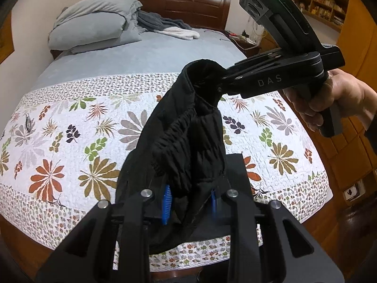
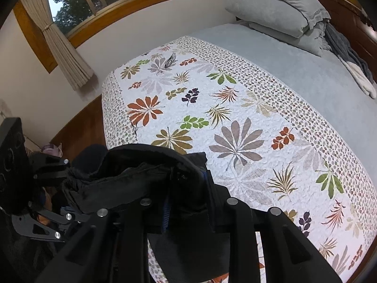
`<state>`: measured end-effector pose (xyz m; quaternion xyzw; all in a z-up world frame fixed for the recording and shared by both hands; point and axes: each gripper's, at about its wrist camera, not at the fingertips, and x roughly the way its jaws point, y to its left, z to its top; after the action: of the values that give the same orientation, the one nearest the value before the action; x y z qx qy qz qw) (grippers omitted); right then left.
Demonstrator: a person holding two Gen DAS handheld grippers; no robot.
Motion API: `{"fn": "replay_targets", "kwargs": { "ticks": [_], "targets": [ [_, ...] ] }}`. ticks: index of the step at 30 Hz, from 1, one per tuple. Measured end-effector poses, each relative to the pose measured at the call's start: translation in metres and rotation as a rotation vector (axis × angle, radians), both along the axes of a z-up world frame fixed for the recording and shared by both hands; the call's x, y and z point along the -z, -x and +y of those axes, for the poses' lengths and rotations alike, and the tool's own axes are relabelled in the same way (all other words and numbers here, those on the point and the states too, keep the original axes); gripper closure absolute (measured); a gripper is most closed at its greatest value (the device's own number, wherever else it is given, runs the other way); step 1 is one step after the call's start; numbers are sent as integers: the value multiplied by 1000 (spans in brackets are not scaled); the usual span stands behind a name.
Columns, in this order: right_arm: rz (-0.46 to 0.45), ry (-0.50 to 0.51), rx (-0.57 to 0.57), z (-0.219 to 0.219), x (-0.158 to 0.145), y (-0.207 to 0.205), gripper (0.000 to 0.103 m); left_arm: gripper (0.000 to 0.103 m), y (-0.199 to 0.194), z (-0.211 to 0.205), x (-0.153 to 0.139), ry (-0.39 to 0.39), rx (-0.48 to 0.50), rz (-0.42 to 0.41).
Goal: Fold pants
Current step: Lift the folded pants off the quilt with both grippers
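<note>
Black padded pants [image 1: 188, 141] with an elastic waistband hang bunched in the air above the foot of the bed. My left gripper [image 1: 190, 202] is shut on the lower bunch of fabric, blue pads [image 1: 166, 202] pressing it. My right gripper [image 1: 219, 80] comes in from the right, held by a hand, and is shut on the waistband's upper end. In the right wrist view the pants [image 2: 146, 179] fill the space between my right gripper's [image 2: 188, 202] fingers, and the left gripper [image 2: 47, 188] shows at the left edge.
A floral quilt [image 1: 70, 129] covers the near half of the bed, grey sheet [image 1: 141, 54] beyond. Pillows [image 1: 94, 21] and a grey-white blanket [image 1: 169, 27] lie by the wooden headboard. A window with curtain [image 2: 68, 54] is on the wall; shelves [image 1: 322, 4] at far right.
</note>
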<state>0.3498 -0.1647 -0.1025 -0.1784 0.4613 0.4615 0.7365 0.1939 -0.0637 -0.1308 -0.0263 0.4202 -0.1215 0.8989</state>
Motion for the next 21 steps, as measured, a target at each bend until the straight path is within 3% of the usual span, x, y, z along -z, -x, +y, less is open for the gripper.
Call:
{"fn": "replay_targets", "kwargs": {
  "ticks": [21],
  "targets": [
    [-140,-1,-110,-79,65,16,76,79,-15,-88,61,-144,167,106]
  ]
}}
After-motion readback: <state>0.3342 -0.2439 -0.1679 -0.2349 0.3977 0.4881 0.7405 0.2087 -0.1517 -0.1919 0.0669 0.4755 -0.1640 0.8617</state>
